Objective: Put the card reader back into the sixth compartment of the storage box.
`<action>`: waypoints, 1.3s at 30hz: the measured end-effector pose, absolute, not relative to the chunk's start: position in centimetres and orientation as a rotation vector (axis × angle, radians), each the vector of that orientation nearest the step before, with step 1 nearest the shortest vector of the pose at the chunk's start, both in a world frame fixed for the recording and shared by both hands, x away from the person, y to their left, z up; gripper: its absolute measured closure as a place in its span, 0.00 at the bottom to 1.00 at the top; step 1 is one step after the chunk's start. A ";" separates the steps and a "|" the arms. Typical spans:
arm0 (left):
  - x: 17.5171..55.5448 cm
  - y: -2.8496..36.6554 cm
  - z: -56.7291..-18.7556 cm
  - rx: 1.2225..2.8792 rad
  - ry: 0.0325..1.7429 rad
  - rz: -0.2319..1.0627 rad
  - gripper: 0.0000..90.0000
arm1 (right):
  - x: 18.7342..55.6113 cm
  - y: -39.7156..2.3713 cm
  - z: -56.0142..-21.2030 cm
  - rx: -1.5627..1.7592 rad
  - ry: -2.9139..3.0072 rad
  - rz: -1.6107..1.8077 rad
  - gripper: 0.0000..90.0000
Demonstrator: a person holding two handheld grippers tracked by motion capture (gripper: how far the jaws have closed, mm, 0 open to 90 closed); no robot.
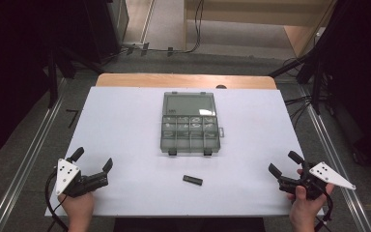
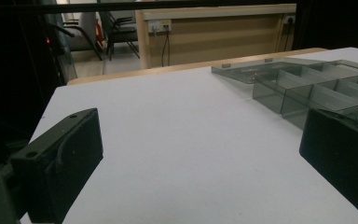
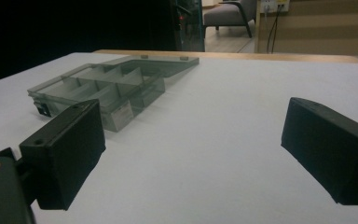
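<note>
1. White counter point(image 1: 125, 145) spans the frame.
2. Open grey box point(image 1: 190, 123) sits at centre.
3. Left claw point(image 1: 92, 162), lower left, and right claw point(image 1: 282, 163), lower right, are both released and empty.
4. Small black stick point(image 1: 192, 180) lies lengthwise across lower centre, between them, about equally near both.

White table point(image 1: 125, 125) with open compartment box point(image 1: 191, 137) and small black piece point(image 1: 192, 180).

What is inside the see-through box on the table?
The open box has rows of small compartments. In the high view, tiny pale bits lie in the upper ones, too small to name. The lower, longer compartments look empty. The lid lies flat behind it.
</note>
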State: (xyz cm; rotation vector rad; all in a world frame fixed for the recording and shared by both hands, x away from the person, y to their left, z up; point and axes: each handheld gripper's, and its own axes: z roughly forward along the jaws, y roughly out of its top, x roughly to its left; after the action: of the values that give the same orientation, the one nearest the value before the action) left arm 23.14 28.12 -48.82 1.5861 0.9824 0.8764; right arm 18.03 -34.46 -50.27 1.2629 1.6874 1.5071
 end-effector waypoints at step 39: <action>23.0 27.7 -48.9 1.612 0.974 0.900 0.00 | 21.7 -27.4 -46.3 1.038 2.035 1.555 0.05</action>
State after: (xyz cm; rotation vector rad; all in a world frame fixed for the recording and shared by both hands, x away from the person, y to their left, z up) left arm 23.02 27.65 -48.94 1.6122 0.9744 0.8997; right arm 21.74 -27.40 -46.28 1.0381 2.0346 1.5551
